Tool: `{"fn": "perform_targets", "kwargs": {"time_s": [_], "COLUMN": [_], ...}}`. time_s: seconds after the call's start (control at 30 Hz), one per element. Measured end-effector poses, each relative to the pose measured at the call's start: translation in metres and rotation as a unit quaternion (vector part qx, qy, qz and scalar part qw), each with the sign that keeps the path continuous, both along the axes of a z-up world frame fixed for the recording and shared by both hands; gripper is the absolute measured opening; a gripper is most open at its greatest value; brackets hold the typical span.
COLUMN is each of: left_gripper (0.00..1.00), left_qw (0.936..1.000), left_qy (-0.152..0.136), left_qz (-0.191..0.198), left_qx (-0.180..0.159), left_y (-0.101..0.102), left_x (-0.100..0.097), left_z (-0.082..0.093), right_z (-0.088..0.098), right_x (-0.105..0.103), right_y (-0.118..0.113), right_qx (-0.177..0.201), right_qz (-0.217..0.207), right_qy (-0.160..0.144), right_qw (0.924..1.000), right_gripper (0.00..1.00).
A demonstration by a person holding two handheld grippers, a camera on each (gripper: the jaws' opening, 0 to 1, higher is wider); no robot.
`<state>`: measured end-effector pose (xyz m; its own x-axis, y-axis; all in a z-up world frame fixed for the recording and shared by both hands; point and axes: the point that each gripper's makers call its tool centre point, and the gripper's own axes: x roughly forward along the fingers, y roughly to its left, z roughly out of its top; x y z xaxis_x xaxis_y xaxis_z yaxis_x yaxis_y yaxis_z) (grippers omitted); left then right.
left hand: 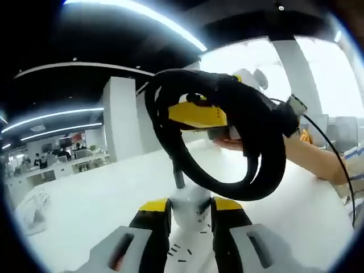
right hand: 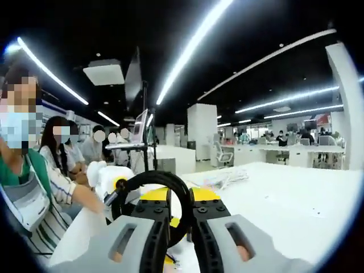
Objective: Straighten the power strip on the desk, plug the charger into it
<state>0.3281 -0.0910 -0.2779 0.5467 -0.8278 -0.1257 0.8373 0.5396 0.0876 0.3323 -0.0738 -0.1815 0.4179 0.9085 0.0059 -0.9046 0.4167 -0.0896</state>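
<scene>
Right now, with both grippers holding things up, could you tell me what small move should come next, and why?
Probably lower the power strip flat onto the desk. The left gripper has its jaws clamped on the strip's white end, lifted above the desk, and the right gripper is shut on the black cable, whose loop hangs in the air. The strip needs to lie flat before it can be straightened.

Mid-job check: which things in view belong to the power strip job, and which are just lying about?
Job:
- white power strip, clamped in the left gripper
- its black cable loop, pinched by the right gripper

Lying about:
- white bundle of cords on the desk
- pale crumpled item, too blurred to identify
</scene>
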Motion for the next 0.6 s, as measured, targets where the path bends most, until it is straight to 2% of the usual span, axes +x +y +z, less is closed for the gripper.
{"fn": "perform_targets", "kwargs": {"time_s": [0.2, 0.4, 0.5, 0.6], "left_gripper": [0.26, 0.25, 0.24, 0.22], "left_qw": [0.9998, 0.9989, 0.9987, 0.9975], "left_qy": [-0.010, -0.025, -0.016, -0.010], "left_qz": [-0.013, -0.023, -0.035, -0.039], "left_qx": [0.014, 0.033, 0.035, 0.057], "left_y": [0.001, 0.002, 0.005, 0.010], "left_x": [-0.002, -0.005, -0.006, -0.006], "left_z": [-0.002, -0.003, -0.006, -0.018], "right_z": [-0.011, -0.013, -0.015, -0.016], "right_x": [-0.003, -0.006, -0.007, -0.006], "right_y": [0.002, 0.003, -0.001, -0.006], "right_qx": [-0.085, -0.118, -0.136, -0.164], "right_qz": [-0.007, -0.008, -0.010, -0.021], "right_qy": [-0.030, -0.038, -0.039, -0.047], "right_qw": [0.9959, 0.9922, 0.9899, 0.9852], "right_gripper": [0.16, 0.16, 0.16, 0.17]}}
